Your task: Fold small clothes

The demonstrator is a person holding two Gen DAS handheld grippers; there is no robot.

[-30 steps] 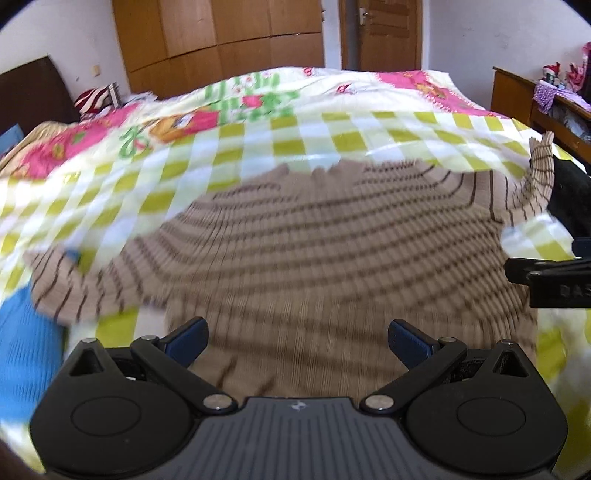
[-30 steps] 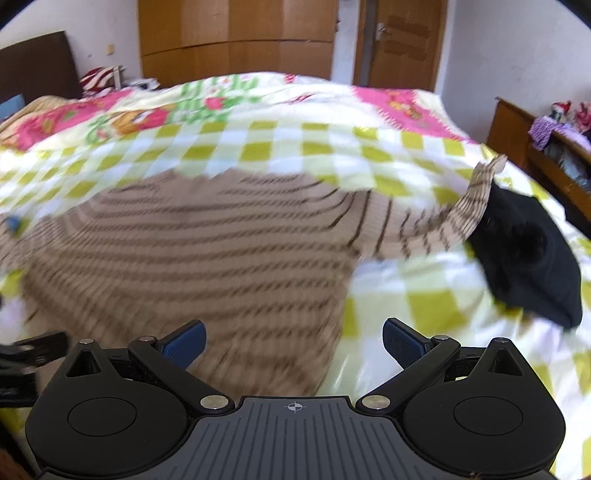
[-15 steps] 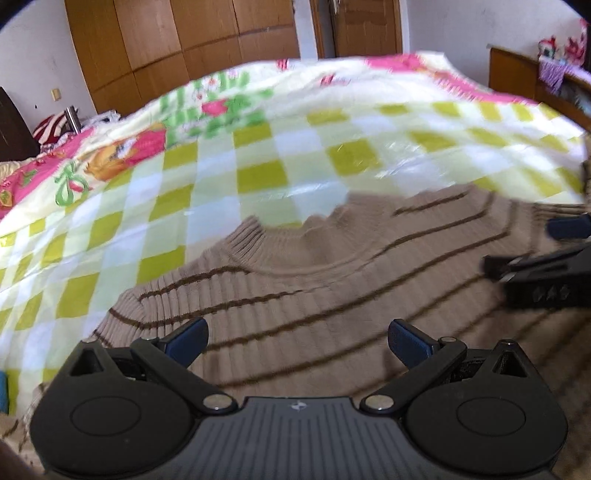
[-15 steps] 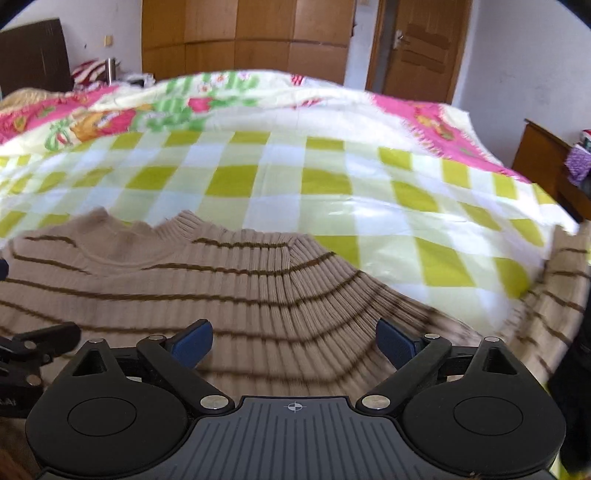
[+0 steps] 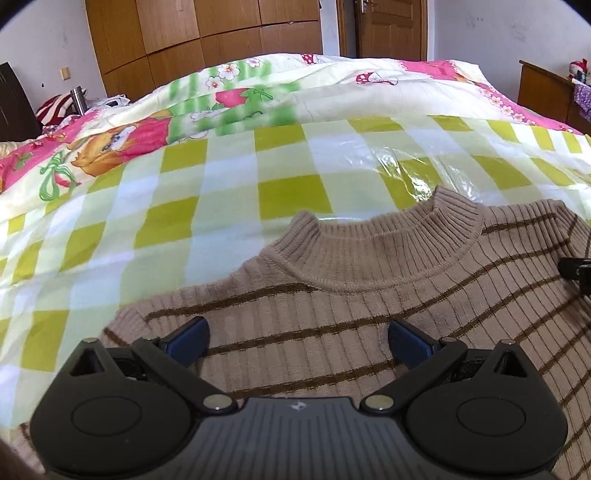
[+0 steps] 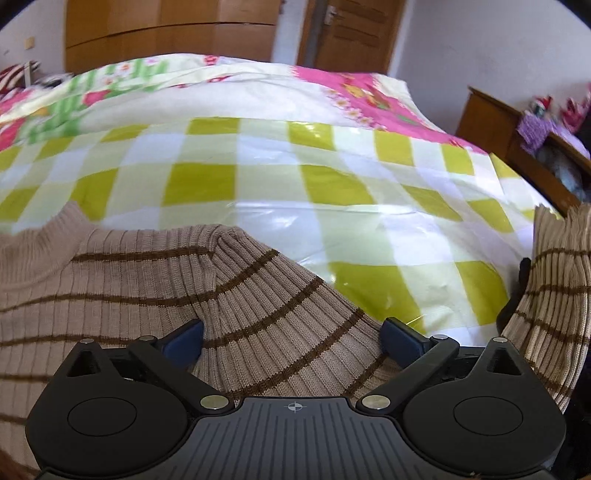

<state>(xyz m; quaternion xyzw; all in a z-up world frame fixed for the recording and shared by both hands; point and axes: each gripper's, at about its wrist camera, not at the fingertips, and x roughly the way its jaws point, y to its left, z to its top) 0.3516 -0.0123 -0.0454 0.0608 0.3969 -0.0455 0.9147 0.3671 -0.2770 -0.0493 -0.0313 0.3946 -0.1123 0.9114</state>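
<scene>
Across the bed, a glossy checked sheet point(image 5: 288, 192) of yellow-green and white squares lies open and bare beyond the garment, running back to a floral quilt point(image 5: 229, 99) in pink and green. Behind stand wooden wardrobes point(image 5: 207, 33) and a closed door point(image 5: 391, 26); a wooden side cabinet point(image 6: 517, 136) hugs the bed's right edge. The tan ribbed sweater point(image 5: 369, 295) with thin brown stripes lies flat on the near part of the sheet, collar toward the far side, its left shoulder edge just ahead of the left gripper point(image 5: 295, 338). One sleeve point(image 6: 550, 280) curls up at the right margin. The left gripper's blue pads are spread wide over the knit, clamping nothing. The right gripper point(image 6: 291, 338) is opening its jaws, with the sweater's right shoulder lying between them, not pinched. No readable writing shows anywhere.
</scene>
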